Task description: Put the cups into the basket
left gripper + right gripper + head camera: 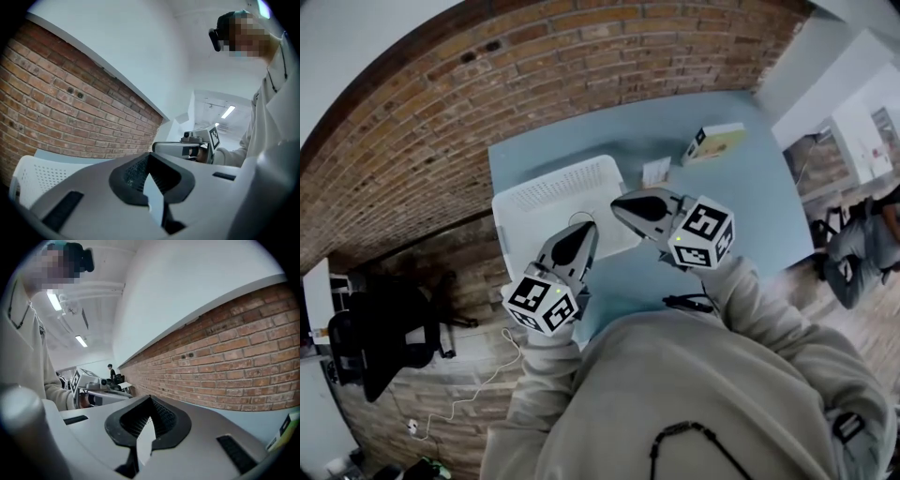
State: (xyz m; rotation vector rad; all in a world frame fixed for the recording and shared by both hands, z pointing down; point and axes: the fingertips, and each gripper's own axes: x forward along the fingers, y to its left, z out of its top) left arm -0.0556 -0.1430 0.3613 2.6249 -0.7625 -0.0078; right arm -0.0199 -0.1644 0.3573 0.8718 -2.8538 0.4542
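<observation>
The white perforated basket [548, 197] stands on the blue table [750, 197], by its left edge; its wall also shows low left in the left gripper view as the basket [33, 173]. My left gripper [589, 227] hovers over the basket's near edge, shut and empty. Just right of it my right gripper [619, 204] is raised near the basket's right corner, shut with nothing in it. Both point nearly level towards the brick wall. Each sees the other: the right gripper [187, 147] and the left gripper [93, 392]. No cup shows clearly in any view.
A yellow-and-white box [714, 142] and a small white card [655, 172] lie on the table's far side. A brick wall [581, 56] runs behind the table. A black office chair [384, 342] stands on the floor at left, and a person sits at far right [862, 244].
</observation>
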